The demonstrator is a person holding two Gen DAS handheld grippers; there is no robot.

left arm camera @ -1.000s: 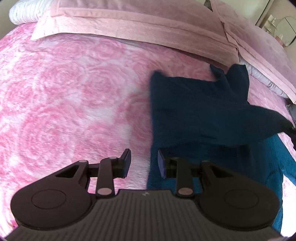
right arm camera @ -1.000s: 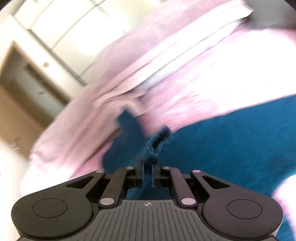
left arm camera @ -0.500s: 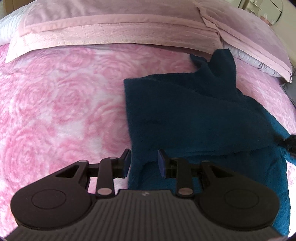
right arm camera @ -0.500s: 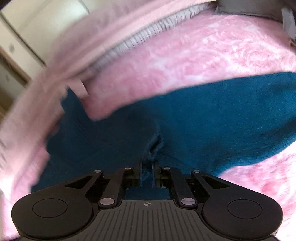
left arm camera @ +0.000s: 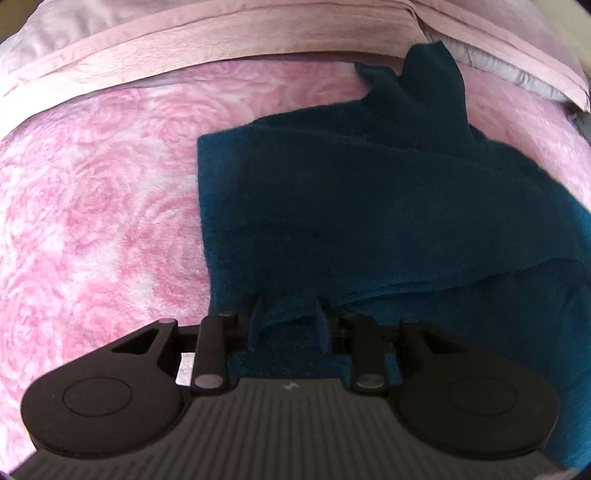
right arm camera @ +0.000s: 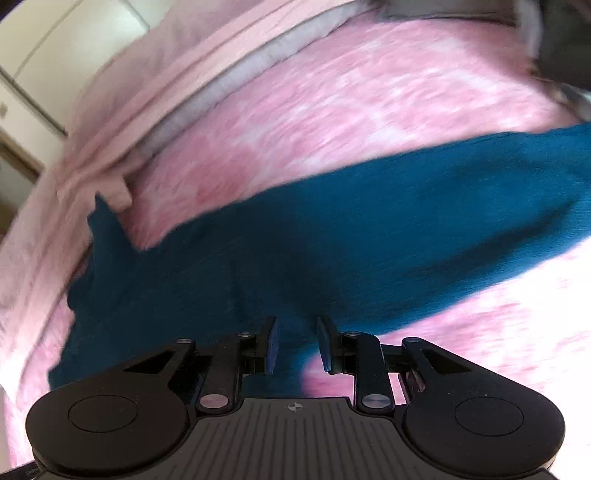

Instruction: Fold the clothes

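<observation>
Both cams are sitting on the grippers, looking forward along the fingers and steeply down at the bed. Left wrist view is hanging close over the dark teal garment (left arm camera: 369, 206), facing toward the pink pillows (left arm camera: 221, 33) at the top, with the pink rose-patterned blanket (left arm camera: 92, 206) filling its left half. Right wrist view is looking at the same garment (right arm camera: 369, 236) from another angle, blurred, with pillows (right arm camera: 177, 92) upper left. Both are sharing garment, blanket and pillows.

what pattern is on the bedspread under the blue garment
Pink and white swirling roses on the bedspread, clearest in the left wrist view.
</observation>
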